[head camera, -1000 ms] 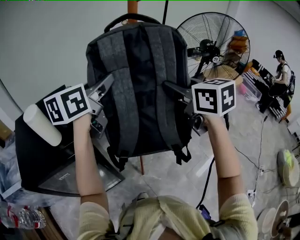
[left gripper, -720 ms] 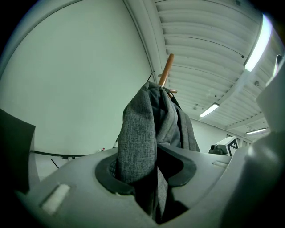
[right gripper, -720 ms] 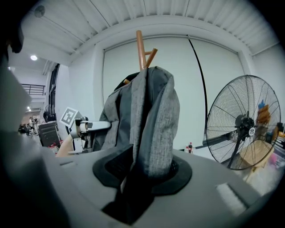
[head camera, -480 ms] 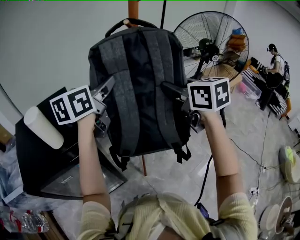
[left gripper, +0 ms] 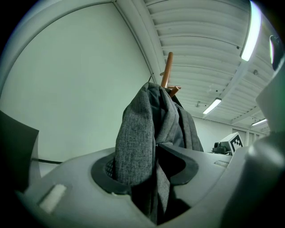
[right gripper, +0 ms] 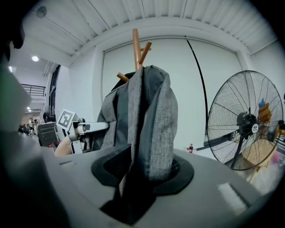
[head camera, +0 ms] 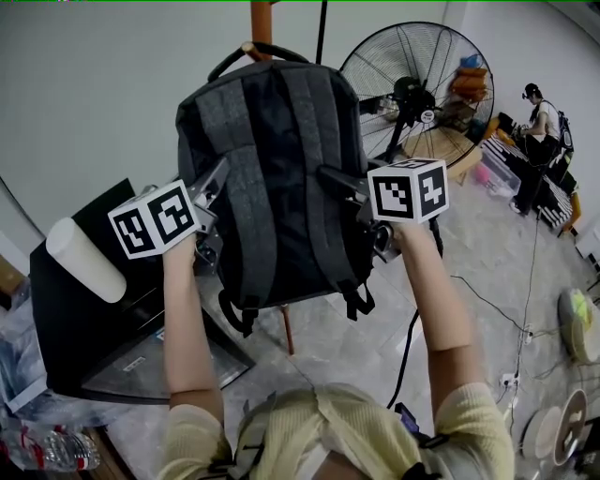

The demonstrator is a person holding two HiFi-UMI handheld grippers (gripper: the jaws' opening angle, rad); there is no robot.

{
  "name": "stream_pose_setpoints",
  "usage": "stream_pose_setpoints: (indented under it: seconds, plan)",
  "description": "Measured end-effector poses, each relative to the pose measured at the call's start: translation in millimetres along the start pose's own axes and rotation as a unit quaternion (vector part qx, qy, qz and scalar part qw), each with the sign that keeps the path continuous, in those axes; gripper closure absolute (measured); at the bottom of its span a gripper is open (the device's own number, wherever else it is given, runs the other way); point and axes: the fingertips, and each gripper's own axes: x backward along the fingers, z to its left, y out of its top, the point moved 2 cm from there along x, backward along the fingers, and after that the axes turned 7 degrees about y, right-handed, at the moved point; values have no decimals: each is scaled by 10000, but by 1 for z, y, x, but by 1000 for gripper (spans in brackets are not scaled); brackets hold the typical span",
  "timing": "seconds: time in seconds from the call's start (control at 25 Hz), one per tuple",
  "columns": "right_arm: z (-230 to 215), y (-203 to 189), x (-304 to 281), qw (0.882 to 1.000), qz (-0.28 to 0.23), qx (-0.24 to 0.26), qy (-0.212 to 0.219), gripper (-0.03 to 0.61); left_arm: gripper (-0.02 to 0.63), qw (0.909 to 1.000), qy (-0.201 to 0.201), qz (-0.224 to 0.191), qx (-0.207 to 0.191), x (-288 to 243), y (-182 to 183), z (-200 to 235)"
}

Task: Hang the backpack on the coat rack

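The grey backpack [head camera: 272, 178] hangs against the brown coat rack pole [head camera: 261, 19], straps toward me, its top handle [head camera: 255, 52] looped over a peg. My left gripper [head camera: 217, 180] is at the pack's left side and my right gripper [head camera: 330, 176] at its right side. In the left gripper view, grey backpack fabric [left gripper: 142, 133] lies between the opening jaws of the left gripper [left gripper: 151, 171], loose against one pad. In the right gripper view, the backpack [right gripper: 151, 124] still fills the opening jaws of the right gripper [right gripper: 142, 171]. The rack pole [left gripper: 167, 69] [right gripper: 136, 46] rises behind.
A large floor fan [head camera: 417, 89] stands right of the rack. A black case [head camera: 84, 319] with a white roll [head camera: 84, 258] on it sits at the left. A person [head camera: 539, 131] is at the far right. Cables [head camera: 487, 309] run over the floor.
Both grippers and the backpack have come down slightly. The top handle has settled around the rack's peg.
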Motion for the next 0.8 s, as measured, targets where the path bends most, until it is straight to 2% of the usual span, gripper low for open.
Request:
stream_pose_setpoints:
  seconds: [0.16, 0.48, 0.8]
  plan:
    - [-17, 1, -12, 9999, -56, 79, -32, 399, 405, 9998, 13, -142, -112, -14, 0, 9]
    - [-13, -6, -8, 9994, -232, 260, 83, 369, 360, 9985, 150, -351, -404, -3, -4, 10]
    - [-18, -8, -8, 9983, -319, 479, 60, 329, 289, 9909, 731, -607, -954, 4, 0, 17]
